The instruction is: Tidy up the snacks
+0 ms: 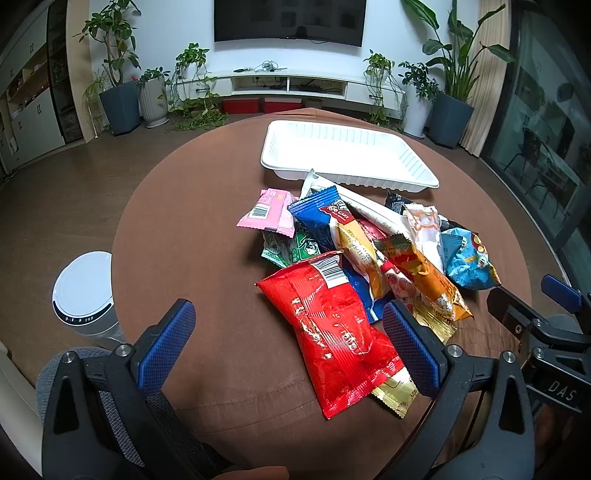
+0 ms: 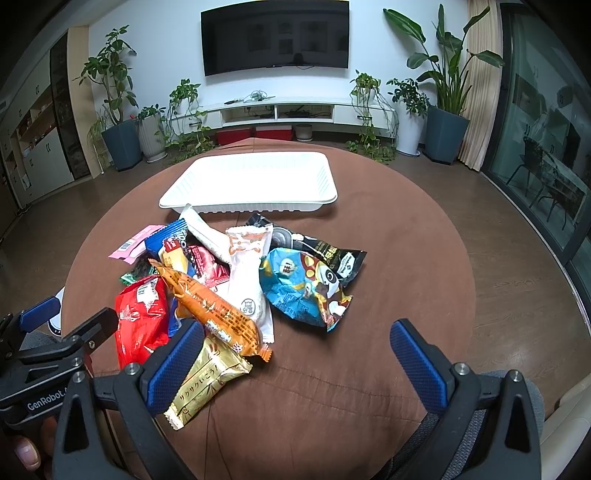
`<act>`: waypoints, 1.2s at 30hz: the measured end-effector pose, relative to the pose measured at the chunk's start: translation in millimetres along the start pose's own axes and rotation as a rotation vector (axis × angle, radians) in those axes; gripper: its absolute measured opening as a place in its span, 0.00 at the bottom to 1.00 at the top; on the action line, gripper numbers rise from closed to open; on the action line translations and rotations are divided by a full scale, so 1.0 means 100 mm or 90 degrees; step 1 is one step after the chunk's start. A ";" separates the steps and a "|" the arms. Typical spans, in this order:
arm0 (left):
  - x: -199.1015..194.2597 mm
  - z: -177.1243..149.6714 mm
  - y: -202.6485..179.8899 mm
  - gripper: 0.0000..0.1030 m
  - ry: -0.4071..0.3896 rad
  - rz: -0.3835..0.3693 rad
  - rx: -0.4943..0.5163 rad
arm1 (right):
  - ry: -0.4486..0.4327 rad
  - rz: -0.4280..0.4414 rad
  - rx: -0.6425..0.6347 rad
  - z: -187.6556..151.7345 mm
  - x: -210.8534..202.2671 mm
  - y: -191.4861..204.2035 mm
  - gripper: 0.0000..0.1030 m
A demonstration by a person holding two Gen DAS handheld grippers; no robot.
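Note:
A pile of snack packets lies on the brown round table. Nearest in the left wrist view is a red packet, with a gold packet under its lower end, an orange packet, a blue packet and a pink one. Behind the pile stands an empty white tray. My left gripper is open above the red packet. In the right wrist view the right gripper is open over bare cloth, the gold packet by its left finger, with the orange packet, blue packet, red packet and tray ahead.
A white round bin stands on the floor left of the table. Potted plants, a low white TV cabinet and a wall television line the far wall. Glass doors run along the right.

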State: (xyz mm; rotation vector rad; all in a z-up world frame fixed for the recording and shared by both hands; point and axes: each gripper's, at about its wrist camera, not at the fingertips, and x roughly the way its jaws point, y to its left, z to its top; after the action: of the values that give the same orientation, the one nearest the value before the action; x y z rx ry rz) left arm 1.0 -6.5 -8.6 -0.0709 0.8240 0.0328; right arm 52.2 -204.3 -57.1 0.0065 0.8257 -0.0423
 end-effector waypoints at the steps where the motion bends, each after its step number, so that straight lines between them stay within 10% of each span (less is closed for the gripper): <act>1: 0.00 0.00 0.00 1.00 0.000 0.000 0.000 | 0.000 0.000 0.000 -0.01 0.01 0.00 1.00; 21: 0.01 -0.01 0.00 1.00 0.000 -0.005 -0.002 | 0.002 0.001 0.001 0.02 0.00 -0.01 1.00; 27: 0.05 -0.09 0.15 1.00 -0.010 -0.126 -0.016 | -0.007 0.005 0.014 -0.13 0.03 0.02 1.00; 36: 0.21 -0.29 0.25 1.00 0.091 -0.111 -0.028 | -0.037 0.039 0.071 -0.33 -0.06 -0.08 1.00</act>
State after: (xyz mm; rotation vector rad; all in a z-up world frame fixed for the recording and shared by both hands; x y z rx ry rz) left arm -7.3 16.6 -45.1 -0.1884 0.9578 -0.1189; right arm 23.6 -211.9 -74.6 0.1355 0.7635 -0.0301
